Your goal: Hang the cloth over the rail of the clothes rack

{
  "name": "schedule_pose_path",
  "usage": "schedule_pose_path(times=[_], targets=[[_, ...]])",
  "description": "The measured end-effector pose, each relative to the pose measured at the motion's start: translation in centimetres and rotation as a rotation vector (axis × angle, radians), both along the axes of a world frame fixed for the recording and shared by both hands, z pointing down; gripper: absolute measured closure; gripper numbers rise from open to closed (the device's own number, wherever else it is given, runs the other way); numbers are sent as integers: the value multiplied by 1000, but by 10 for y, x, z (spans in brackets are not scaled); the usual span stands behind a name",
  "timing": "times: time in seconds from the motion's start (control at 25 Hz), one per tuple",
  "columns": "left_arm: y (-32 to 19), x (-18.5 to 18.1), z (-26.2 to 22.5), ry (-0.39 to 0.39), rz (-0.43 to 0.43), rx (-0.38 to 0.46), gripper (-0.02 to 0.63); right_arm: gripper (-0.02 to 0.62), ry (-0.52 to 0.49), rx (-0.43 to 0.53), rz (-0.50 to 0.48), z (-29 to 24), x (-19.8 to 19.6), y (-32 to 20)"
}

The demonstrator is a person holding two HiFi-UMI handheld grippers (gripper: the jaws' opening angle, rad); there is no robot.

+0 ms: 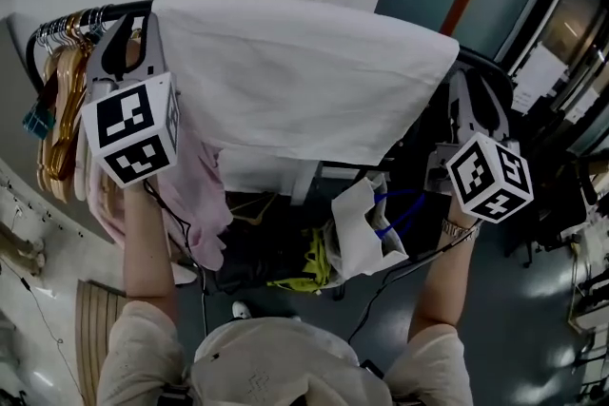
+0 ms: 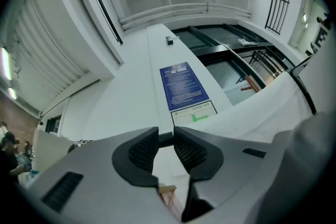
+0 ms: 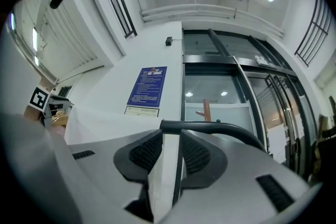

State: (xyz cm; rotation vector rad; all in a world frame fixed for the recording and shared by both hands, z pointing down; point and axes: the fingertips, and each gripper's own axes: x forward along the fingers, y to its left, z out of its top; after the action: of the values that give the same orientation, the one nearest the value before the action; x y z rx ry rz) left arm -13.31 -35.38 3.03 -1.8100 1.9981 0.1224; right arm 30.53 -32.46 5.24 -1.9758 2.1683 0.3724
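The white cloth [image 1: 295,81] lies draped over the black rail [image 1: 71,20] of the clothes rack, hanging down on both sides. My left gripper [image 1: 133,31] is raised at the cloth's left edge. In the left gripper view its jaws [image 2: 166,139] stand a little apart, white fabric in the gap, the pads not pressing on it. My right gripper [image 1: 468,88] is up at the cloth's right end. In the right gripper view its jaws [image 3: 171,139] are parted round a loose strip of cloth [image 3: 100,118], and the rail [image 3: 220,127] crosses just beyond the tips.
Wooden hangers [image 1: 62,100] crowd the rail's left end, with a pink garment [image 1: 205,185] below them. A white bag [image 1: 362,228] and a yellow-green item [image 1: 309,276] sit under the rack. A wall with posters is close behind.
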Motion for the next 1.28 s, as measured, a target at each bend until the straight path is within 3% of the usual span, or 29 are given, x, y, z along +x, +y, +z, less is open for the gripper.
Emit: schedule_pose_path(times=[0.12, 0.28, 0.36, 0.48, 0.56, 0.68, 0.84, 1.04, 1.28], targets=[[14, -8, -7, 34, -16, 69, 532, 499, -32, 51, 46, 2, 8, 11], [34, 10, 10, 15, 90, 99, 538, 523, -56, 62, -12, 22, -8, 27], [41, 31, 35, -13, 182, 53, 568, 573, -39, 36, -70, 44, -28, 33], [50, 78, 87, -48, 427, -54, 592, 577, 44, 9, -82, 92, -55, 39], [57, 101, 125, -50, 516, -112, 594, 577, 105, -31, -98, 132, -73, 41], [63, 125, 183, -28, 563, -164, 594, 577, 74, -123, -209, 195, -101, 46], [68, 148, 256, 63, 602, -215, 594, 577, 10, -202, -314, 268, -138, 50], [103, 167, 334, 122, 620, -367, 594, 577, 1, -302, -337, 340, -173, 85], [131, 174, 395, 149, 639, -475, 594, 577, -33, -412, -317, 387, -175, 107]])
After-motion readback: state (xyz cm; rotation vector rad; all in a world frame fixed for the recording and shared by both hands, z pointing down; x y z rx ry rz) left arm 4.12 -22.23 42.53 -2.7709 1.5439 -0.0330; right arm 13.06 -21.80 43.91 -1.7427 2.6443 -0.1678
